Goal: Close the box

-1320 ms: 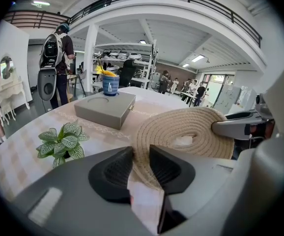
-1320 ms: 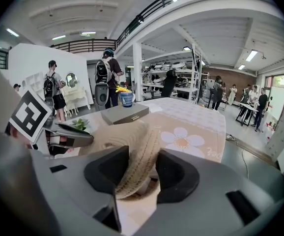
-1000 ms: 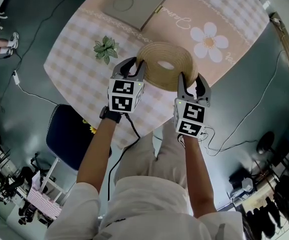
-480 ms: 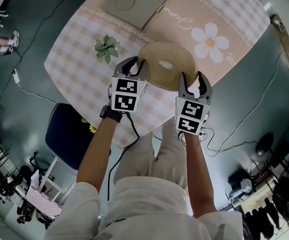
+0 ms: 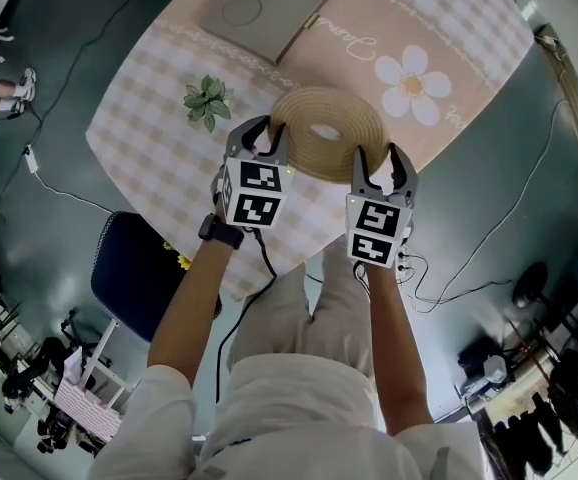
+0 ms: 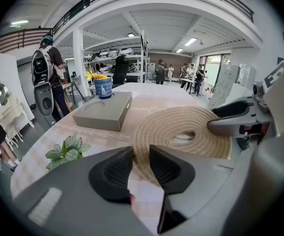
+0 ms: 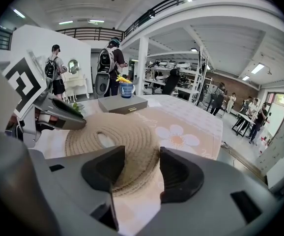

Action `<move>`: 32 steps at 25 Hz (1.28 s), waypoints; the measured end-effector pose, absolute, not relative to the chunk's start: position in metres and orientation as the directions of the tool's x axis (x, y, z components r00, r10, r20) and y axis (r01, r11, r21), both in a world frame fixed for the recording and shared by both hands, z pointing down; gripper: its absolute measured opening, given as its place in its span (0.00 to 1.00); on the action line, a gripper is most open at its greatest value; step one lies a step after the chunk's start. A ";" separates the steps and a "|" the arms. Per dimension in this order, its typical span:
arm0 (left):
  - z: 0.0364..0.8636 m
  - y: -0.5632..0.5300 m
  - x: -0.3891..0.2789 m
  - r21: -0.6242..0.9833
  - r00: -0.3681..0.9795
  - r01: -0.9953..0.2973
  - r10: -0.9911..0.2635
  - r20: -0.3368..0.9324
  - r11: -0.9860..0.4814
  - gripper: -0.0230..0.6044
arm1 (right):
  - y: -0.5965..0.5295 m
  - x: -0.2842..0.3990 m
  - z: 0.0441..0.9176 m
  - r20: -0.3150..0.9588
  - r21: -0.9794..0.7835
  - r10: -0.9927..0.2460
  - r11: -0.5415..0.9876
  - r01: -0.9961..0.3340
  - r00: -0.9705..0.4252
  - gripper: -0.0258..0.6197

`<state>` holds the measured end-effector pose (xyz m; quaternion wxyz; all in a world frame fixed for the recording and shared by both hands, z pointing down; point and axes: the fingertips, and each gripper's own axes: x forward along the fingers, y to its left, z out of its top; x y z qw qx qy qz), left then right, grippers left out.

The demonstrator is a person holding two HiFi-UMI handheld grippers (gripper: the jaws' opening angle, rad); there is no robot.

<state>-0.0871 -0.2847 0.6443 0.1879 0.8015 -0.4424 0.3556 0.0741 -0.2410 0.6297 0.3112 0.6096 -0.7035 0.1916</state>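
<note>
A round coiled-rope mat (image 5: pixel 329 133) with a hole in its middle lies flat on the checked tablecloth (image 5: pixel 159 158). My left gripper (image 5: pixel 259 131) is at its left rim, and in the left gripper view the rim (image 6: pixel 139 159) sits in the narrow gap between the pads, which stay closed on it. At the mat's near right rim is my right gripper (image 5: pixel 377 163). Its jaws have just been opening and stand wide apart over the rim (image 7: pixel 132 154) without pressing it. A flat grey box (image 5: pixel 269 8) lies closed at the far side.
A blue cup (image 6: pixel 103 86) holding something yellow stands behind the grey box. A small leafy plant (image 5: pixel 206 100) lies left of the mat, and a daisy print (image 5: pixel 409 78) right of it. A dark chair (image 5: pixel 139 278) is below the table's near left edge. People stand in the hall.
The mat, held tilted up between both grippers before, now lies flat on the cloth. The right gripper's jaws have spread off its rim. The left jaws keep the same narrow gap.
</note>
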 end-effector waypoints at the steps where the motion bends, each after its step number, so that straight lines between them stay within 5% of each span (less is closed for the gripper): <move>1: 0.644 -0.285 -0.086 -0.020 0.351 -0.841 -0.575 0.739 -0.540 0.21 | -0.241 0.075 0.631 0.674 0.106 -0.736 0.183 -0.977 -0.065 0.39; 10: 0.649 -0.285 -0.083 -0.121 0.294 -0.807 -0.571 0.766 -0.578 0.21 | -0.242 0.071 0.633 0.639 0.229 -0.768 0.247 -0.942 -0.046 0.38; 32: 0.649 -0.286 -0.083 -0.033 0.364 -0.819 -0.564 0.742 -0.572 0.21 | -0.242 0.078 0.651 0.705 0.011 -0.696 0.202 -0.979 -0.136 0.38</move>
